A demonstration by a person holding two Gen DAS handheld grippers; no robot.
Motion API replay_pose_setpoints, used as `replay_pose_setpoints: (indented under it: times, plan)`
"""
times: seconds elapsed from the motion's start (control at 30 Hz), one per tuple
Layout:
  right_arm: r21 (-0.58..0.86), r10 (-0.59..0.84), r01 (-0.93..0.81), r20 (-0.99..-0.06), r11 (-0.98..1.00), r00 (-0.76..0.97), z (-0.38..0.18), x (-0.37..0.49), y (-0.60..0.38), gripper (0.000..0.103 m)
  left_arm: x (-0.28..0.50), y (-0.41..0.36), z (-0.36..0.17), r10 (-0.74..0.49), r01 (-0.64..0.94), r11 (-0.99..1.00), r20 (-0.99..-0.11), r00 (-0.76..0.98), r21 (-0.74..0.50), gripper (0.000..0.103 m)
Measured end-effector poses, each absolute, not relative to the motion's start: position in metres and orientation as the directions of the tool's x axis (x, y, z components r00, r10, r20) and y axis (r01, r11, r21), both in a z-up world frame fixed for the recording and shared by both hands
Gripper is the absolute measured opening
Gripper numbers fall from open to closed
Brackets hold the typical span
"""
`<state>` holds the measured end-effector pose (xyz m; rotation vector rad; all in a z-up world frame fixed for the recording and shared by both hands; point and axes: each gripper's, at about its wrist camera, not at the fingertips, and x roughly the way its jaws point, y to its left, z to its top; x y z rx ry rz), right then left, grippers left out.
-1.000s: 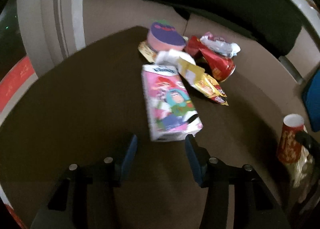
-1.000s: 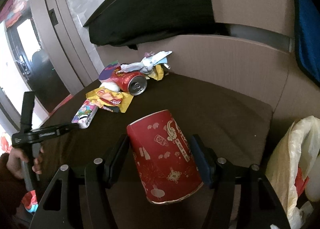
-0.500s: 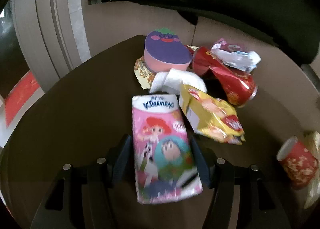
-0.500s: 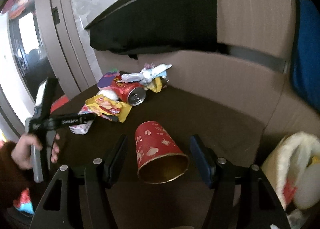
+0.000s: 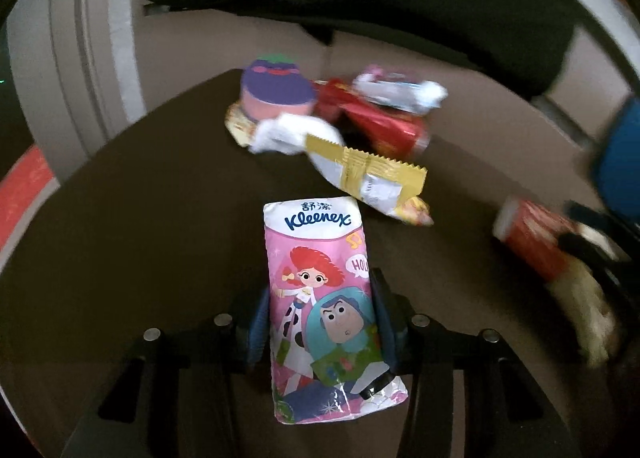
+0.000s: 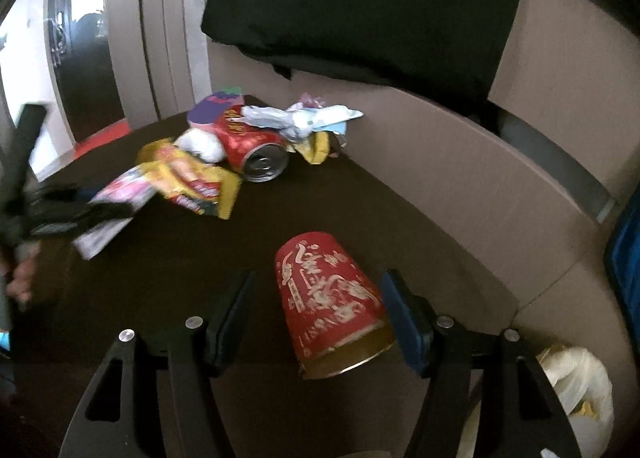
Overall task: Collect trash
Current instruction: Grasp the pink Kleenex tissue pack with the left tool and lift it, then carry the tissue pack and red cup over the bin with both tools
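Pink cartoon-printed tissue pack (image 5: 320, 298), red cup (image 6: 328, 294) with gold characters.

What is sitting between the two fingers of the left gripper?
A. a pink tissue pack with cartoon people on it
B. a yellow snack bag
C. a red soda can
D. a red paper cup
A: in the left wrist view the pink tissue pack lies between the blue pads of the left gripper, whose jaws are closing on it.
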<state>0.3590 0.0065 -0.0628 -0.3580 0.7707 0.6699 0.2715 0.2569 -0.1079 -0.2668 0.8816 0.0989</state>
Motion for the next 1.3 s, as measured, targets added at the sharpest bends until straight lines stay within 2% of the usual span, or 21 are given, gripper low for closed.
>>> replay_pose_setpoints:
  times: [0.17, 0.3, 0.43, 0.53, 0.63, 0.9, 1.3]
  plan:
    - [-0.116, 0.379, -0.720, -0.786, 0.684, 0.487, -0.077, 0.385, 0.018, 0.062, 0.256, 0.248, -0.098, -0.071, -0.151, 0.963, -0.755, 0.652, -0.221, 0.046]
    - [-0.125, 0.324, -0.744, -0.844, 0.657, 0.428, -0.091, 0.405, 0.026, 0.068, 0.244, 0.257, -0.082, 0.014, -0.200, 0.964, -0.714, 0.700, -0.177, 0.046]
    - [-0.122, 0.282, -0.734, -0.871, 0.668, 0.402, -0.098, 0.413, 0.026, 0.068, 0.235, 0.276, -0.077, -0.011, -0.229, 0.941, -0.700, 0.714, -0.248, 0.046]
    - [-0.083, 0.307, -0.692, -0.854, 0.717, 0.419, -0.091, 0.405, 0.019, 0.060, 0.229, 0.274, -0.071, -0.013, -0.214, 0.946, -0.686, 0.727, -0.245, 0.046]
    - [-0.011, 0.374, -0.653, -0.813, 0.757, 0.446, -0.072, 0.388, 0.010, 0.060, 0.231, 0.265, -0.066, -0.036, -0.185, 0.950, -0.678, 0.734, -0.251, 0.046]
    - [0.067, 0.469, -0.599, -0.695, 0.798, 0.546, -0.013, 0.324, -0.013, 0.060, 0.228, 0.219, -0.040, -0.080, -0.111, 0.958, -0.620, 0.781, -0.264, 0.046]
    - [-0.046, 0.404, -0.497, -0.520, 0.867, 0.752, 0.054, 0.269, -0.077, 0.060, 0.238, 0.133, 0.022, -0.131, 0.031, 0.979, -0.505, 0.853, -0.202, 0.046]
